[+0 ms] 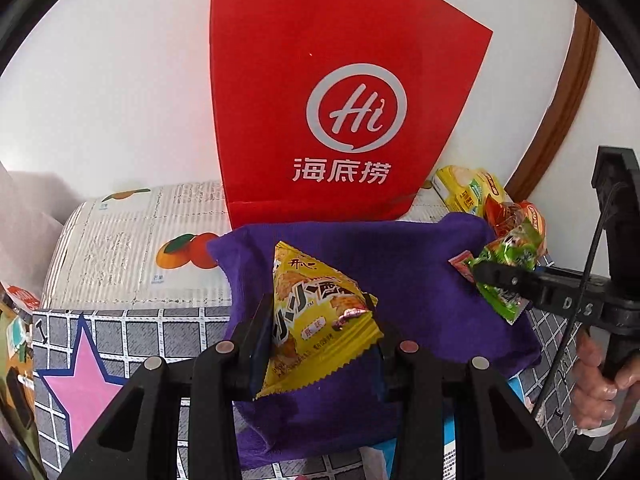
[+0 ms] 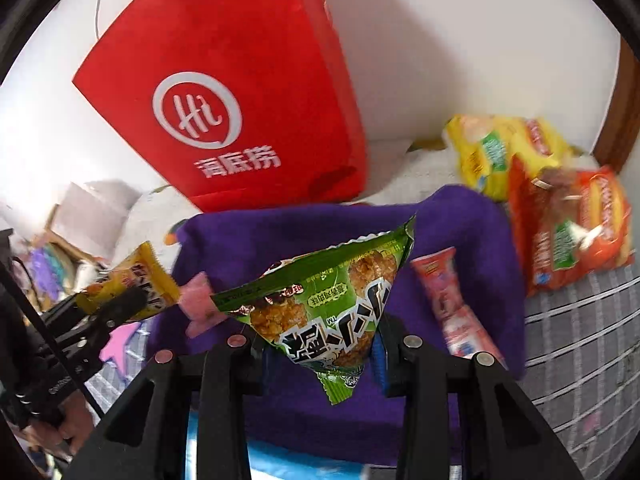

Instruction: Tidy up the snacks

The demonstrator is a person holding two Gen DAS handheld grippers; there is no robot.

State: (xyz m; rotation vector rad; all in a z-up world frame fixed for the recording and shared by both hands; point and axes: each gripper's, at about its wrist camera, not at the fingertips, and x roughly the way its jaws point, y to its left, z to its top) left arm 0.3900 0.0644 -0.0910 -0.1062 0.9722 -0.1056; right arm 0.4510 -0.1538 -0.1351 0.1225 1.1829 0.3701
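Observation:
My left gripper (image 1: 320,320) is shut on a yellow triangular snack packet (image 1: 316,316) and holds it above the purple cloth (image 1: 400,256). It also shows at the left of the right wrist view (image 2: 132,280). My right gripper (image 2: 320,344) is shut on a green triangular snack packet (image 2: 328,304) above the same purple cloth (image 2: 280,236). That green packet also shows at the right of the left wrist view (image 1: 508,276). A pink stick snack (image 2: 452,304) lies on the cloth to the right, and a small pink packet (image 2: 200,304) lies to the left.
A red paper bag (image 1: 344,92) with a white "Hi" logo stands upright against the white wall behind the cloth. A yellow noodle packet (image 2: 496,152) and an orange one (image 2: 572,228) lie at the back right. A patterned cover with a pink star (image 1: 80,384) lies at the left.

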